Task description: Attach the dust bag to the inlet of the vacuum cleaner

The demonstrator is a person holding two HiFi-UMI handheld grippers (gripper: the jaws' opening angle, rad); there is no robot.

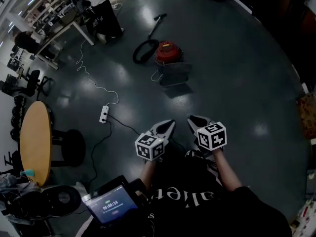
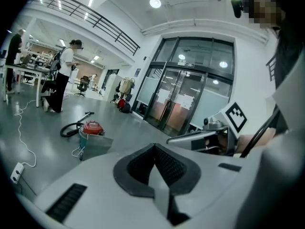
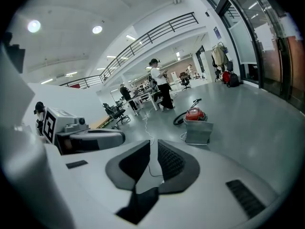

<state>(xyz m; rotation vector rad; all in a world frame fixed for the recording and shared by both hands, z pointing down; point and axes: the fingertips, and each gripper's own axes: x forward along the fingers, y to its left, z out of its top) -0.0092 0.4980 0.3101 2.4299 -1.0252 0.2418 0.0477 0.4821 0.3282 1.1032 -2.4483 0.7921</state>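
A red vacuum cleaner with a black hose stands on the dark floor well ahead of me. A grey dust bag stands upright just in front of it. Both show small in the left gripper view, vacuum cleaner and dust bag, and in the right gripper view, vacuum cleaner and dust bag. My left gripper and right gripper hover side by side near my body, far from the bag. The left gripper is shut and empty. The right gripper shows a narrow gap with nothing in it.
A white power strip with trailing cables lies on the floor at the left. A round wooden table and a black stool stand at the far left. A person stands by desks behind the vacuum. A timer screen sits near my waist.
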